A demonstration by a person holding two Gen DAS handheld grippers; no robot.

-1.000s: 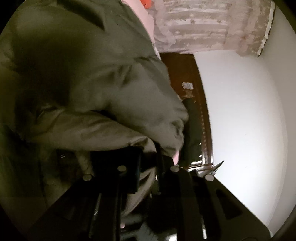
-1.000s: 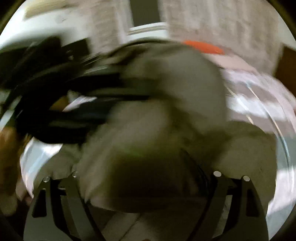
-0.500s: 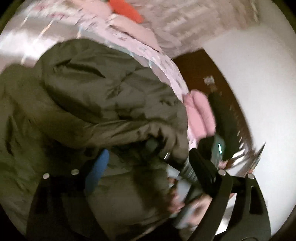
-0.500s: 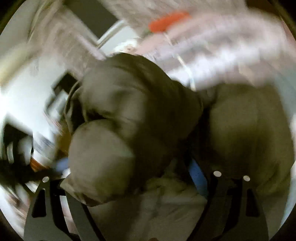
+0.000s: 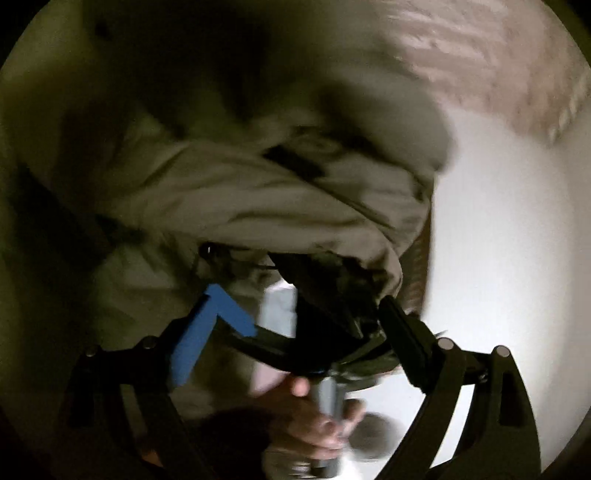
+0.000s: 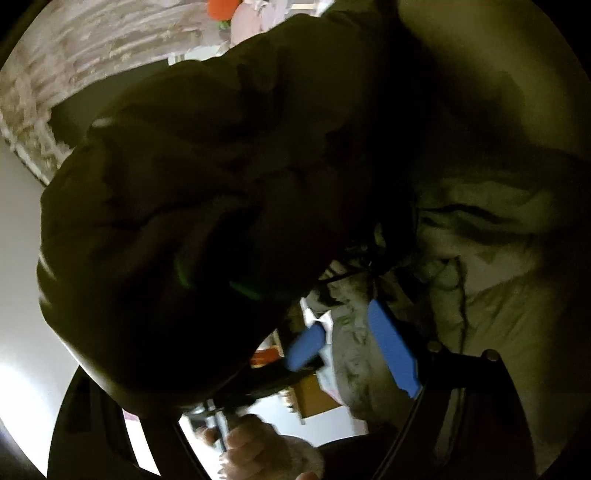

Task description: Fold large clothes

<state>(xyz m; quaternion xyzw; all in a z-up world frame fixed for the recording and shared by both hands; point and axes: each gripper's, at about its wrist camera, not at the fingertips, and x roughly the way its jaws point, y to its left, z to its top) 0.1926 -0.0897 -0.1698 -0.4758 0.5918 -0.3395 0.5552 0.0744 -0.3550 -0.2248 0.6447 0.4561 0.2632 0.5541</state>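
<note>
A bulky olive-green padded jacket [image 5: 229,192] fills most of the left wrist view and hangs in the air; it also fills the right wrist view [image 6: 207,177]. My left gripper [image 5: 295,317] has its fingers wide apart, with jacket fabric hanging between and above them. My right gripper [image 6: 325,332] also stands with its fingers apart; its left finger is hidden under the dark sleeve and its blue-padded right finger [image 6: 393,350] shows. The other gripper's blue pad [image 6: 304,345] and the hand holding it [image 6: 258,454] show low in the right wrist view. Whether either gripper pinches fabric is unclear.
A white wall [image 5: 498,258] is at the right of the left wrist view, with a patterned curtain [image 5: 498,66] above. In the right wrist view, a curtain [image 6: 74,74], an orange item [image 6: 221,7] and pink bedding [image 6: 251,18] show at the top.
The jacket has been lifted off the bed and swung up close to both cameras. Both views have rotated sharply, and each gripper now faces the other.
</note>
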